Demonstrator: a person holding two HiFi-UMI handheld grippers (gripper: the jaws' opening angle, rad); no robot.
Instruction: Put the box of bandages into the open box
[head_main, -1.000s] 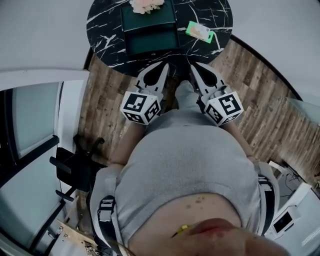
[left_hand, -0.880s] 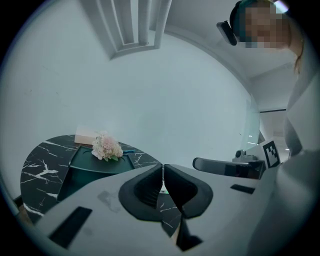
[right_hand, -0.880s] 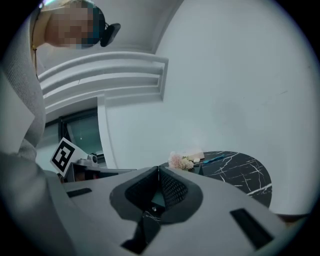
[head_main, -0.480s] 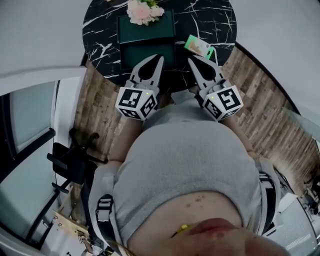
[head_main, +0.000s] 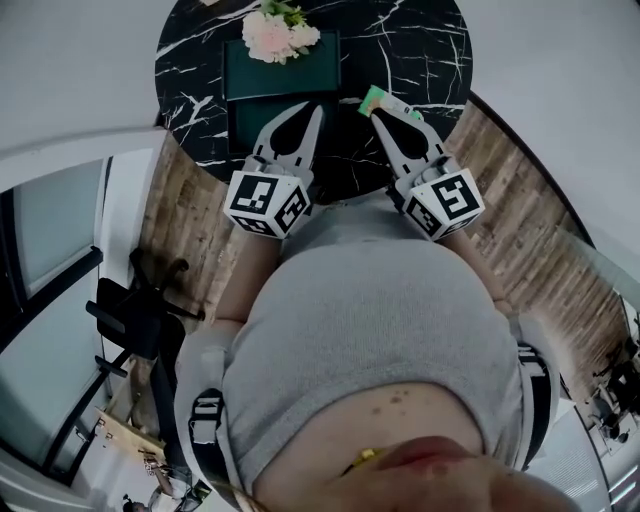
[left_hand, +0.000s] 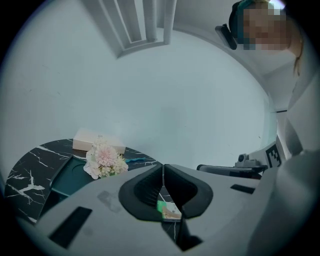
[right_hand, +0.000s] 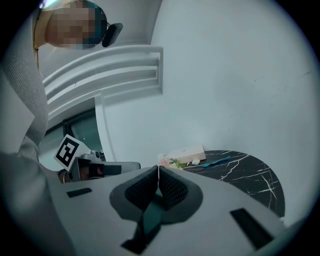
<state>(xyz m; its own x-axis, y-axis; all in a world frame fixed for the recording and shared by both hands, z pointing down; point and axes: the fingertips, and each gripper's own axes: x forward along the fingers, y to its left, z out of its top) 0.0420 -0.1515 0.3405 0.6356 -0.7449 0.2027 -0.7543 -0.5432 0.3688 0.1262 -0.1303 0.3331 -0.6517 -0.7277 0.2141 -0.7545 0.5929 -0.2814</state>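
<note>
- Head view: left tongs and right tongs are both pinched together, holding nothing
- box of bandages lies just past the right tongs' tip; open box sits by the left tongs' tip
- Step looks like reaching in; next, right tongs must open, then pinch the bandages

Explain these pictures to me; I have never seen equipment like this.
There is no robot: a person holds a handheld gripper in each hand. The head view comes from a camera on the person's head, looking down at the left gripper and right gripper. The other two views come from cameras riding on each gripper. On the round black marble table lie an open dark green box, flowers and a small green box of bandages. Both grippers' fingers are closed and hold nothing.
</note>
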